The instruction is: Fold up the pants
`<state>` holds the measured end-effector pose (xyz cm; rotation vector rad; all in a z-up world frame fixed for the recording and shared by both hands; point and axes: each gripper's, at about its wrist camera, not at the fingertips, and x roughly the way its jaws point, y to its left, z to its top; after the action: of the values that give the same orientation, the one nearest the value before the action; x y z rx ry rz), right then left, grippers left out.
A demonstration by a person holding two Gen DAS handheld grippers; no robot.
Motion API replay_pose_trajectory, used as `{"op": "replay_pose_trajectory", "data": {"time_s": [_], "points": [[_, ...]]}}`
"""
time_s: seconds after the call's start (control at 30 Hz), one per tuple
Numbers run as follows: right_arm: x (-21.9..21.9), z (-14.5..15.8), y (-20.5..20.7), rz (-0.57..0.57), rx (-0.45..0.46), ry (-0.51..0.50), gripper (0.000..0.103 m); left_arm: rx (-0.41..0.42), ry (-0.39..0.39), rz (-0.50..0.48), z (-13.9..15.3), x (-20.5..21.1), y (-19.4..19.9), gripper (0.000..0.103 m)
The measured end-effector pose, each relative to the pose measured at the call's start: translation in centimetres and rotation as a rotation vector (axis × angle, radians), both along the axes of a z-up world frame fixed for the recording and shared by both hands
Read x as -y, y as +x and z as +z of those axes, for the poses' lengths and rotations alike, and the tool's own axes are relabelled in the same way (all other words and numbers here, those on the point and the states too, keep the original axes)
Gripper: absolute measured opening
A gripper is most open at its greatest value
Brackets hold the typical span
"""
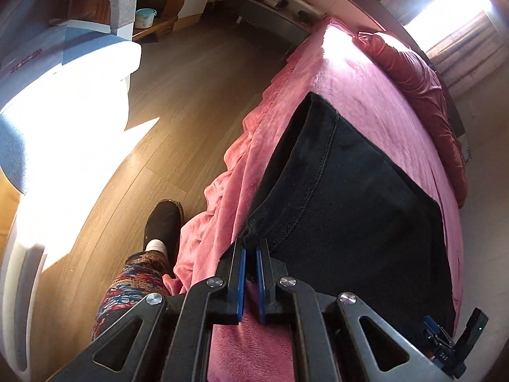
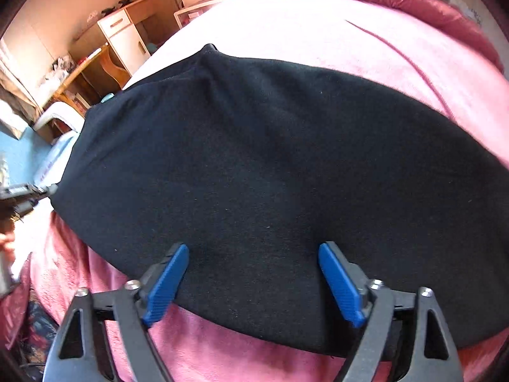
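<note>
On the pink bed [image 1: 350,73] my left gripper [image 1: 250,242] pinches the black pants' [image 2: 270,165] corner to anchor it, while my right gripper [image 2: 253,251] hovers wide open, holding nothing.

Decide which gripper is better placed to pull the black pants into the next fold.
Probably the left gripper: its blue pads are shut on a corner of the black fabric pants, while the right gripper hangs open over them, gripping nothing.

Right tongs [image 2: 253,250] spread wide over black pants [image 2: 270,165], pink blanket [image 2: 366,47]
</note>
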<state>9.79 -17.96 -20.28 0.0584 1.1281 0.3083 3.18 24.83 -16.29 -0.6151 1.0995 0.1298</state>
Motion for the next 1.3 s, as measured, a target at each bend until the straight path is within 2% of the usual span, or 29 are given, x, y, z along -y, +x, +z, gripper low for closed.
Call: {"op": "replay_pose_trajectory", "data": {"time_s": [0.13,0.27,0.4,0.57,0.63,0.77,0.87,1.0,1.17,1.3], "points": [[-0.7,-0.2,-0.1,0.032,-0.005,-0.013,0.103,-0.01,0.038,-0.01,0.0,0.3,0.2,0.01],[-1.1,-0.3,0.0,0.037,-0.005,-0.044,0.103,-0.013,0.087,0.031,1.0,0.0,-0.2,0.027],[-1.3,-0.2,-0.2,0.03,0.004,-0.043,0.103,0.063,0.212,0.052,4.2,0.6,-0.4,0.032],[-2.1,0.1,-1.0,0.024,0.016,-0.052,0.103,0.154,0.258,-0.032,7.1,4.1,-0.3,0.035],[-2.2,0.4,-1.4,0.015,0.026,-0.055,0.099,0.17,0.255,-0.084,7.7,6.1,-0.1,0.035],[-1.8,1.4,-2.0,-0.029,0.046,-0.048,0.081,0.188,0.256,-0.212,8.0,10.9,0.4,0.035],[-0.2,2.3,-2.3,-0.084,0.046,-0.003,0.077,0.189,0.226,-0.297,7.7,14.1,1.0,0.036],[3.2,3.6,-3.1,-0.185,0.048,0.067,0.071,0.201,0.218,-0.393,7.2,18.6,1.3,0.043],[9.4,5.0,-4.5,-0.341,0.042,0.137,0.067,0.206,0.218,-0.479,6.7,23.1,1.5,0.044],[15.0,6.3,-6.0,-0.465,0.042,0.144,0.067,0.19,0.23,-0.524,6.4,25.7,1.6,0.044]]}}
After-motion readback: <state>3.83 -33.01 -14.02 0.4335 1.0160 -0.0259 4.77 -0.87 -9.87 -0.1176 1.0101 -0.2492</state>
